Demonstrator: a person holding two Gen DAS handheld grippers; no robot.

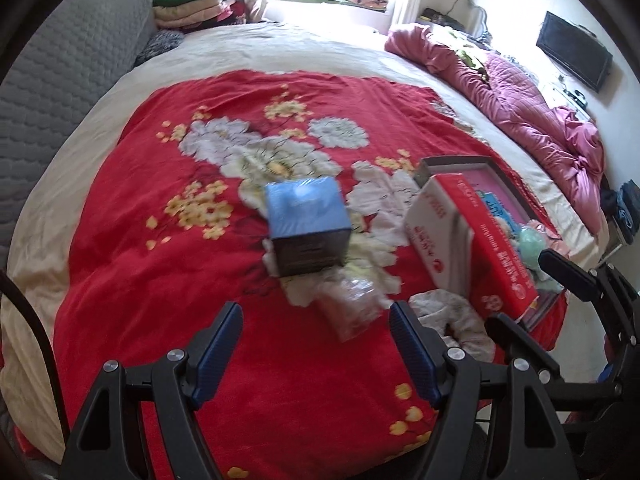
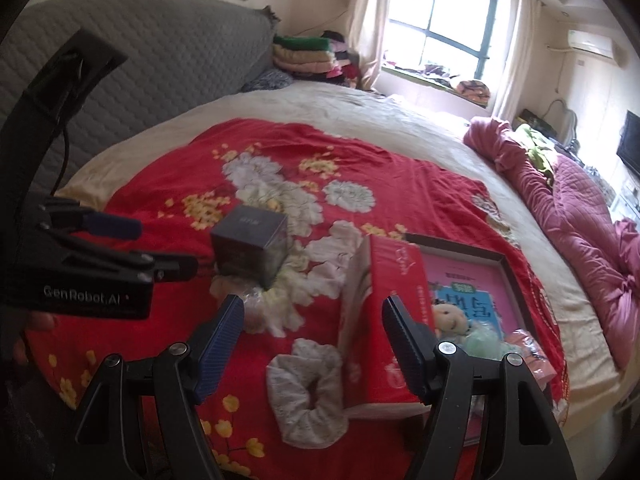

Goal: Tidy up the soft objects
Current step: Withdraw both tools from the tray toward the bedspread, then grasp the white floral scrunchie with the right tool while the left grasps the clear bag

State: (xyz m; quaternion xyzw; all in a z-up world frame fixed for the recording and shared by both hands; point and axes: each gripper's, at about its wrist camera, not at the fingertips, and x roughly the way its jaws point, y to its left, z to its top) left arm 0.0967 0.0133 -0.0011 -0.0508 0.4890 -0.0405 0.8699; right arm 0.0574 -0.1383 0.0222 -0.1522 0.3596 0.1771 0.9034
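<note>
Blue-topped box (image 1: 308, 226) on red floral bedspread (image 1: 140, 220), beyond the gaping, empty left claw (image 1: 316, 330).

Count from my feed: one dark cube box with a blue top (image 1: 308, 226) — ahead of the left gripper (image 1: 316, 330). One clear plastic packet (image 1: 352, 306), just off its fingertips. One pale scrunchie (image 2: 306, 388) between the right gripper (image 2: 312, 328) fingers. One red tissue box (image 2: 384, 320), one tray (image 2: 506, 276) right of it — one pink book, one doll, one green plush ball inside.

Open red quilt (image 1: 132, 280) leftward, blue box (image 1: 306, 224) centre, red carton (image 1: 472, 248) rightward
</note>
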